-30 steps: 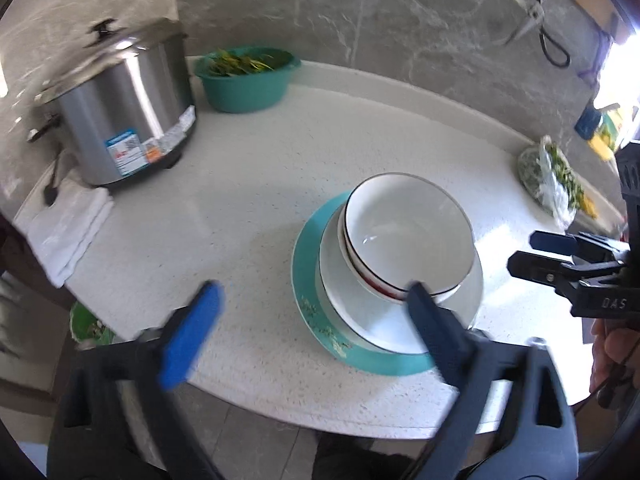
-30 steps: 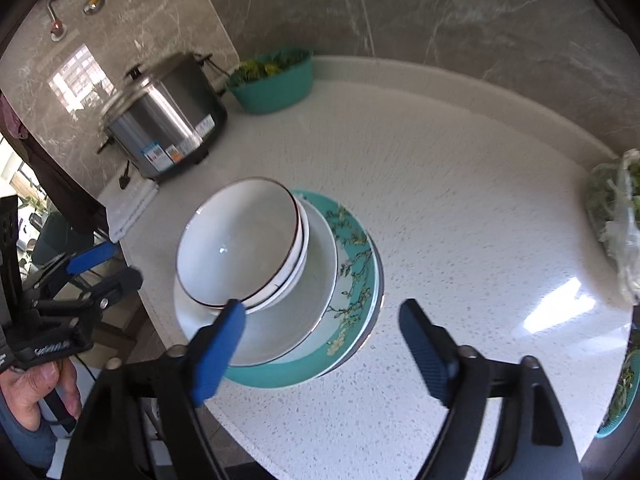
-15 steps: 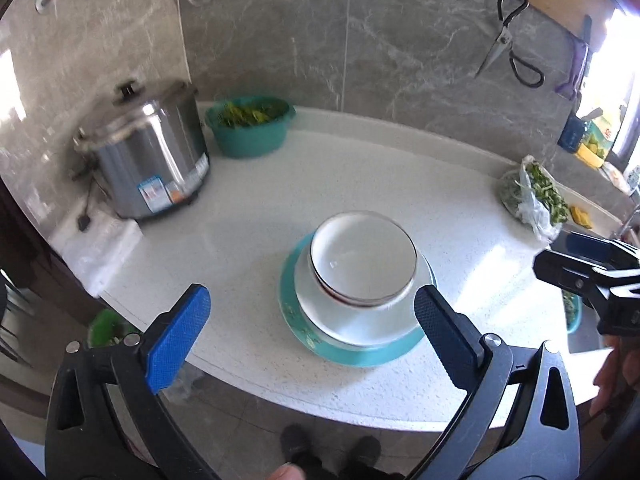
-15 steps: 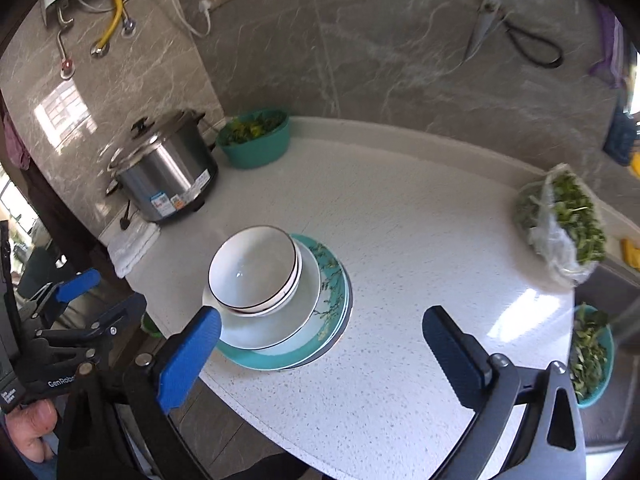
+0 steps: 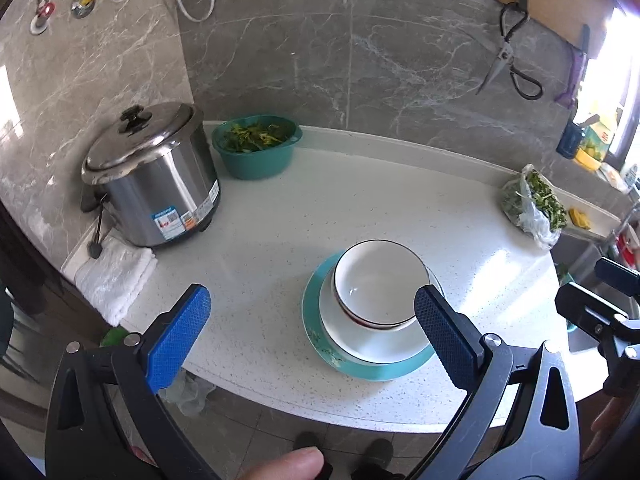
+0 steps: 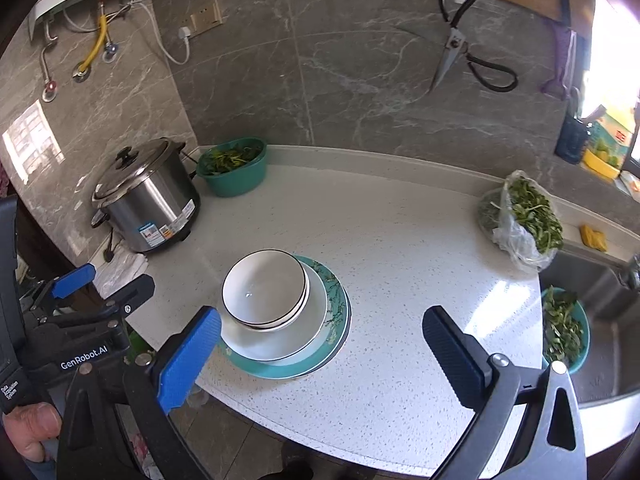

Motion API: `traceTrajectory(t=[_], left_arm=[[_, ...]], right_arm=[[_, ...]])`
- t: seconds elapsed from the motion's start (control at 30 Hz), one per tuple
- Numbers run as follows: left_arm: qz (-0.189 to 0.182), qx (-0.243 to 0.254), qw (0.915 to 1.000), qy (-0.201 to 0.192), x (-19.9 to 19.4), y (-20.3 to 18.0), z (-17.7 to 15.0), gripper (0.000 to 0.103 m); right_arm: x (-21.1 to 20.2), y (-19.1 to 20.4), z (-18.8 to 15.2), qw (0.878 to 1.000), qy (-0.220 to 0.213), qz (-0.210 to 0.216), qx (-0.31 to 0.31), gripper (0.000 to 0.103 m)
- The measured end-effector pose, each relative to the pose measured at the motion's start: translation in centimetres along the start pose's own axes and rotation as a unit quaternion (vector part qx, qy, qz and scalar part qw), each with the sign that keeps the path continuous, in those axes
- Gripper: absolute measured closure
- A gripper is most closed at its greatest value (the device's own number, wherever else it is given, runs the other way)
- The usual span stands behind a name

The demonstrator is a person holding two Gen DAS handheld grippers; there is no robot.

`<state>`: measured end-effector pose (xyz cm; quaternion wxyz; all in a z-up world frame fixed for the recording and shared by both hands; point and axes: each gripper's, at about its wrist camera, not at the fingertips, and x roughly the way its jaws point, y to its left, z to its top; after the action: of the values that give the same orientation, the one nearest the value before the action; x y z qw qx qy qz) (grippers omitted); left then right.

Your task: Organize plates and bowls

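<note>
Crockery sits stacked near the front edge of the white counter (image 5: 360, 200): two white bowls (image 5: 378, 284) nested one in the other, on a white plate (image 5: 360, 344), on a teal plate (image 5: 316, 320) with a floral rim. In the right wrist view a further dark rim shows under the teal plate, though you cannot tell what it belongs to.

Your left gripper (image 5: 312, 328) hangs above and on the near side of the stack, its blue pads (image 5: 178, 336) spread wide with nothing between them. Your right gripper (image 6: 320, 356) is likewise above the counter, to the right of the stack; its jaws have just been opening and now stand fully apart, holding nothing. Neither claw touches the dishes. Each gripper is visible at the edge of the other's view.

At the far left stands a steel cooker (image 5: 150, 176) with its lid on, a folded white towel (image 5: 114, 276) just in front of it. Beside the cooker, against the wall, is a teal basin (image 5: 256, 154) of greens. A plastic bag of greens (image 6: 520, 220) lies at the far right, and scissors (image 6: 460, 36) hang on the wall above.
</note>
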<state>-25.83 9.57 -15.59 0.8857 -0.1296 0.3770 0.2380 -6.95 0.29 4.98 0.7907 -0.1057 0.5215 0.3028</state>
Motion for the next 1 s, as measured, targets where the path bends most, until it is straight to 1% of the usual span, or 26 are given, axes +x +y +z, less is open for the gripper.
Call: traceTrajectory(t=[0.07, 0.17, 0.27, 0.73, 1.0], left_arm=[[-0.012, 0.005, 0.9999, 0.001, -0.2, 0.0, 0.3, 0.0], [-0.019, 0.014, 0.9997, 0.004, -0.1, -0.2, 0.5, 0.0], [-0.017, 0.02, 0.9996, 0.01, -0.1, -0.6, 0.4, 0.0], [0.0, 0.02, 0.9997, 0.01, -1.3, -1.4, -0.2, 0.0], [0.004, 0.016, 0.9998, 0.015, -1.3, -1.5, 0.0, 0.0]], right_arm=[[-0.1, 0.2, -0.1, 1.0, 0.0, -0.004, 0.004, 0.0], [-0.4, 0.6, -0.2, 1.0, 0.0, -0.009, 0.003, 0.0], [-0.6, 0.7, -0.3, 1.0, 0.001, -0.012, 0.004, 0.0], [-2.0, 0.0, -0.8, 0.999, -0.005, -0.029, 0.014, 0.0], [-1.8, 0.1, -1.1, 0.999, 0.002, -0.035, 0.017, 0.0]])
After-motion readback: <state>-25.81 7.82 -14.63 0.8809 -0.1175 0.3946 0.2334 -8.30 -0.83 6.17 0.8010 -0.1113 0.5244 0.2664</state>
